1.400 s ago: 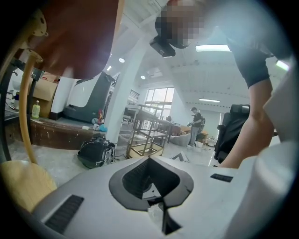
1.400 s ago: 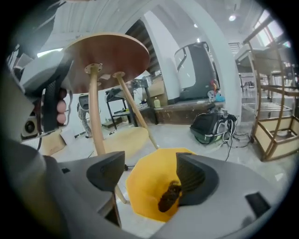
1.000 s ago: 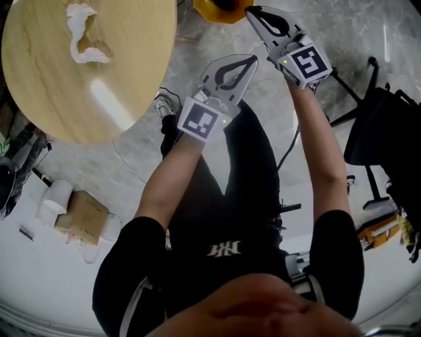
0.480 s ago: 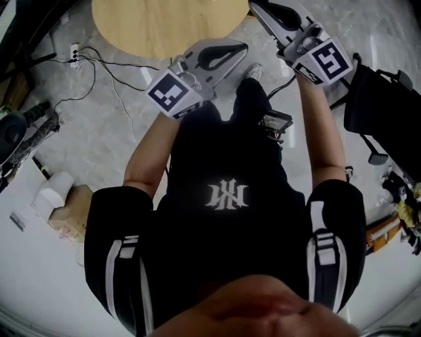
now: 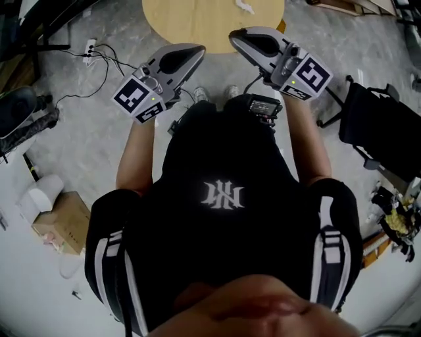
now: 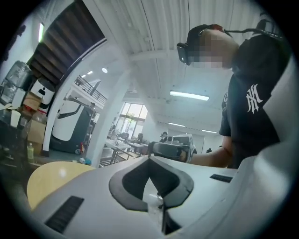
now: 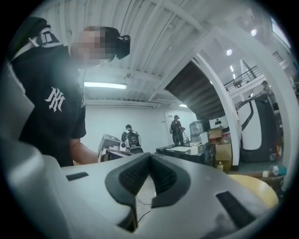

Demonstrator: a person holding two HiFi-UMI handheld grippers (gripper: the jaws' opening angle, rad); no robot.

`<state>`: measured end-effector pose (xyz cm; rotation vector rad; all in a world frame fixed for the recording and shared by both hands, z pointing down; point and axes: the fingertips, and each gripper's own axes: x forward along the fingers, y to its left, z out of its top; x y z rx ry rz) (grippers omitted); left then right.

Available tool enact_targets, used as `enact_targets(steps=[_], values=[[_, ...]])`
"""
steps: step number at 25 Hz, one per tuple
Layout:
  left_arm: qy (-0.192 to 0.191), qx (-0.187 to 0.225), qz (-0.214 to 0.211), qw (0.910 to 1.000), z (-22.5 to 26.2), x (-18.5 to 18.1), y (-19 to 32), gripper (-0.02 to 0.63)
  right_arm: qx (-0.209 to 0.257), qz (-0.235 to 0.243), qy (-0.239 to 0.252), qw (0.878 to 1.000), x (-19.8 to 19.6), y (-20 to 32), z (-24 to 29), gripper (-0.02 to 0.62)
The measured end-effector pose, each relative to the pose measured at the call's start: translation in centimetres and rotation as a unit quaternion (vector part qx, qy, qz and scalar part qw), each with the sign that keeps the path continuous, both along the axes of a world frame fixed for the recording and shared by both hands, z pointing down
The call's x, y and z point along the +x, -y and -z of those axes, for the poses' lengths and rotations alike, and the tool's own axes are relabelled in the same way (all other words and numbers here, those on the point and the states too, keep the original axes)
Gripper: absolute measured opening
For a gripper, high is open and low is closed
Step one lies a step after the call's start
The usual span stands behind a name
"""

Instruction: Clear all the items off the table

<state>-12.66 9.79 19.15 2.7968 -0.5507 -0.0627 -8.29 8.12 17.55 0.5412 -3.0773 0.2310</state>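
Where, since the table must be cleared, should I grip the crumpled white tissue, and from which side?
Probably pinch a raised fold of the tissue from straight above: it is soft, crumpled and lies low on the round table, so a sideways approach would push it. The right gripper, shut now, looks nearer and must open first.

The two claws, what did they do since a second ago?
Both turned inward: the left claw and right claw pointed ahead before, and now their tips face each other in front of the person. In the head view the round table slid from upper left to top centre. Same as before: both claws shut and empty, crumpled white paper on the table.
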Motion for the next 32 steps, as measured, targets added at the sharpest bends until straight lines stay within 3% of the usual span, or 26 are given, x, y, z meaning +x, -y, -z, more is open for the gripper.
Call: enact_targets(steps=[5, 8, 21, 23, 27, 29, 32], values=[[-0.002, -0.007, 0.036, 0.9993, -0.9, -0.6, 0.9, 0.009, -0.028, 0.006, -0.028, 0.999, 0.0, -0.7, -1.8, 0.004], [-0.027, -0.013, 0.048, 0.9984, -0.3, -0.5, 1.4, 0.009, -0.024, -0.006, -0.027, 0.999, 0.2, -0.1, -1.6, 0.005], [-0.035, -0.028, -0.048, 0.9979, -1.2, 1.1, 1.6, 0.009, 0.006, -0.071, -0.033, 0.997, 1.9, 2.7, -1.6, 0.018], [-0.033, -0.034, -0.057, 0.9972, -2.1, 1.2, 1.4, 0.009, 0.011, -0.072, -0.025, 0.997, 1.9, 3.0, -1.8, 0.094], [-0.037, -0.048, -0.051, 0.9968, -3.6, 1.0, 2.3, 0.009, 0.028, -0.087, -0.016, 0.996, 2.1, 4.7, -2.1, 0.101], [-0.037, -0.055, -0.032, 0.9973, -4.3, 1.0, 3.3, 0.009, 0.023, -0.098, -0.033, 0.994, 2.9, 6.0, -3.3, 0.180], [-0.014, -0.050, 0.011, 0.9986, -5.9, 1.6, 5.7, 0.009, 0.011, -0.107, -0.039, 0.993, 4.8, 8.8, -5.1, 0.214]])
